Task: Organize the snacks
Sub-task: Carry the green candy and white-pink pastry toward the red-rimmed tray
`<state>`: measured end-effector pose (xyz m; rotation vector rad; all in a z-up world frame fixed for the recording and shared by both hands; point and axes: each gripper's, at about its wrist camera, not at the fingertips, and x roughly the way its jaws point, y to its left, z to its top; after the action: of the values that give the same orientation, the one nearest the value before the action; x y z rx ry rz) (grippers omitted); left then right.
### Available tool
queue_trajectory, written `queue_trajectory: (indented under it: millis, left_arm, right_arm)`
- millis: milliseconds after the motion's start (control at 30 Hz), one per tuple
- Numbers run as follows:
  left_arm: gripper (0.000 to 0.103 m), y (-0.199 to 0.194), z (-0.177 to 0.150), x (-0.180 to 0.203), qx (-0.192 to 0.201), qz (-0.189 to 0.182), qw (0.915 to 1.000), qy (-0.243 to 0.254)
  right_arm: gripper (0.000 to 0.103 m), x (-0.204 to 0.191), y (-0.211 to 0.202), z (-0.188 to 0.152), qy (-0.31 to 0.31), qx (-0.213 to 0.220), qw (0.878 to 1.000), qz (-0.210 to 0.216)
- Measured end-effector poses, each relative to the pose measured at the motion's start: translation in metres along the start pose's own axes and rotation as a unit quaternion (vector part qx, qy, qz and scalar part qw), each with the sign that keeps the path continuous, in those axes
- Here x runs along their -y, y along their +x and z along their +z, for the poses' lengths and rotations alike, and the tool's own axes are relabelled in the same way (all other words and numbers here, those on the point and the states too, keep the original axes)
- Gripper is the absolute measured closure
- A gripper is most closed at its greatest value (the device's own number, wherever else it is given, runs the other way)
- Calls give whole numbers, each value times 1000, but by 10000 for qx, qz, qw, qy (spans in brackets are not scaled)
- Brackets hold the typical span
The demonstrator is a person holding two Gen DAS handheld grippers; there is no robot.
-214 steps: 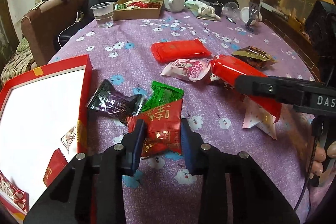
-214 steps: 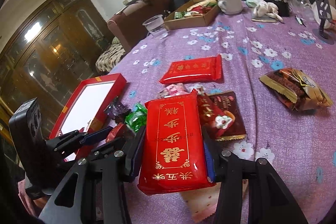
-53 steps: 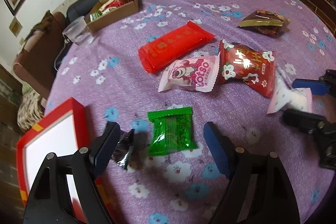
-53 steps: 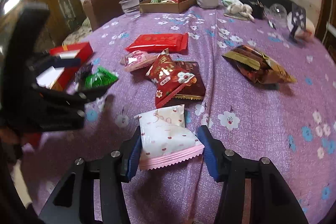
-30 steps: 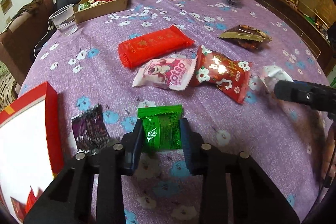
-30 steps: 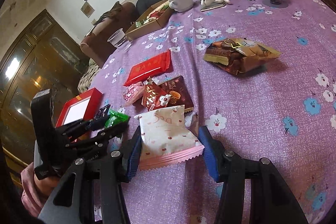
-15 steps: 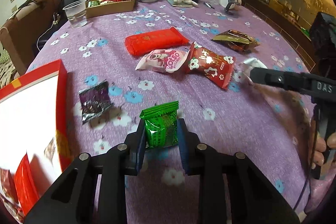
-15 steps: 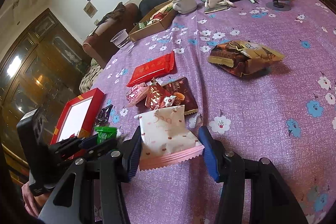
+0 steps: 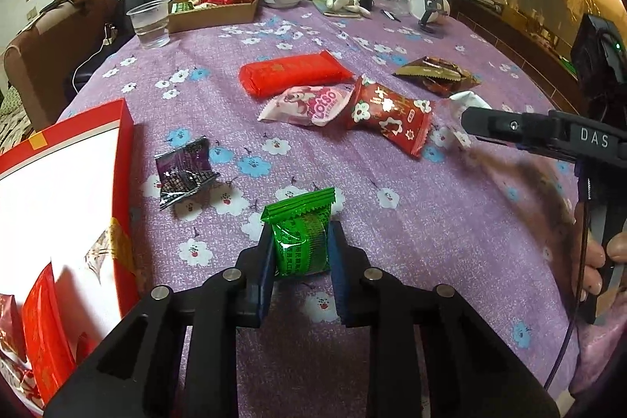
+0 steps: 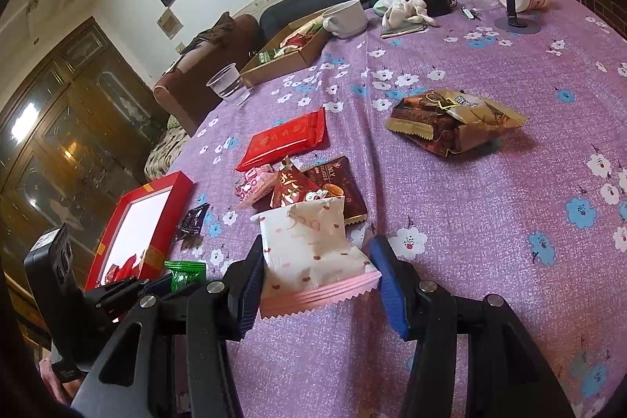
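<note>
**Green and pink packets gripped, red box to the left**

Green snack packet (image 9: 301,237) is pinched between the jaws of the left hand-held gripper (image 9: 300,263), clear of the purple floral desk (image 9: 431,222). Held by its lower half, crimped top free. Red box (image 9: 58,183) lies just left, open, a few red packets already in its near corner; likely the drop point.

Right hand-held gripper (image 10: 319,279) is clamped on a white-and-pink packet (image 10: 313,257), also lifted. Judgement: both hands are loaded to save trips.

Remaining on the desk: dark purple packet (image 9: 182,172) near the box, long red bar (image 9: 292,72), pink packet (image 9: 309,104), red flowered packet (image 9: 388,114), brown-gold bag (image 10: 454,122).
</note>
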<state>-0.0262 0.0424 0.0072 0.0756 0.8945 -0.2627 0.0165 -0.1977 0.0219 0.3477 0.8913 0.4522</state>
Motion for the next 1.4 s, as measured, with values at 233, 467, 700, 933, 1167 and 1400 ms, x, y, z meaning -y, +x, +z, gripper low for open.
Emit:
queue_trajectory:
  millis: [233,467,700,933,1167,1400]
  left_arm:
    - [81,-24,2,-7,276,6,9996,-111]
    - [81,-64,-5,-36,677,260,9966,-383]
    - [81,-92,-22,-78,924,564,9906,-841]
    - [81,-107,-37,-103,1044,772,9861,-1041]
    - [81,-118,-48,-124,1198,1039,9807,-1147]
    - [81,-128,-57,-141,1341,1318,9745,-1223]
  right_arm:
    - [50,-3,-5,0,-55,151,9998,68]
    - [50,-7,-9,-1,-143,337,9993,34]
    - [50,-9,-11,-2,-155,515,9985,-31]
    - [50,-22,-7,-5,-125,522,9983,-219]
    - [50,-90,12,-12,-612,322,9975,169]
    - [51,-158,36,-15,-987,99,9928,667]
